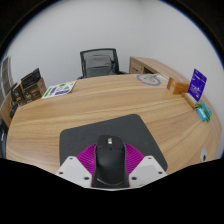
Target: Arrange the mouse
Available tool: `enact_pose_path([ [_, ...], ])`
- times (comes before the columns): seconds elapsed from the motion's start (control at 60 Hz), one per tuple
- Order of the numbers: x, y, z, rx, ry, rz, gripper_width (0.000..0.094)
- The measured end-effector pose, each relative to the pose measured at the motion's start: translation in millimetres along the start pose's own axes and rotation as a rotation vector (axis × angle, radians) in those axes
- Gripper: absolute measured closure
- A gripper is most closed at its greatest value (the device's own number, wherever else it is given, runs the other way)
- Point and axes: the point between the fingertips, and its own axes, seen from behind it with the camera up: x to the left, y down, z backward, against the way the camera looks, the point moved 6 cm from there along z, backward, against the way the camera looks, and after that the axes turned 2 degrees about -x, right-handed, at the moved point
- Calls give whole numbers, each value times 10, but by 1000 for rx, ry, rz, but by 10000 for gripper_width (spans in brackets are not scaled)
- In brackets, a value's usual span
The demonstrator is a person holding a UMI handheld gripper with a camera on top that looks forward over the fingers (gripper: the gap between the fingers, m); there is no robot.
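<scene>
One black mouse (108, 160) sits right at six o'clock, caught between the two fingers of the gripper (109, 166), and the magenta pads (89, 157) press in on both of its flanks, so the tongs are clamped on the mouse. Under it lies one dark grey mouse mat (105, 134), squarish and turned a little askew, spreading from the fingers up toward the middle of the round wooden table (60, 115). Whether the mouse is resting on the mat or lifted just clear of it cannot be told. Up at twelve o'clock, beyond the far rim of the table, one black office chair (98, 63) faces in. At ten o'clock one green-and-white booklet (58, 89) lies flat near the table edge, and further out toward nine o'clock a dark shelf (28, 84) with framed items stands against the wall. Over at two o'clock one blue upright sign (198, 84) stands on a second wooden desk (155, 69) that runs off behind the table.
</scene>
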Motion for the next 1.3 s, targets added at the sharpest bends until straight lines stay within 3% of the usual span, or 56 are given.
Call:
enact_pose_path([
  [0.117, 15, -1, -10, -8, -9, 11, 522],
  [0.183, 29, 2, -18, -5, -9, 28, 418],
  [0.217, 31, -5, -17, -10, -7, 57, 312],
  [0.267, 42, -25, -6, -31, 1, 110, 56],
  [0.3, 29, -28, 14, -37, 14, 126, 99],
  [0.483, 160, -148, 472, -31, 14, 109, 74],
  [0.85, 180, -258, 2684, -124, -16, 100, 72],
  [0.917, 104, -179, 3073, -150, 15, 110, 76],
  [1.067, 65, 208, 3672, -106, -8, 53, 76],
  [1.3, -135, 646, 4022, -79, 13, -4, 75],
])
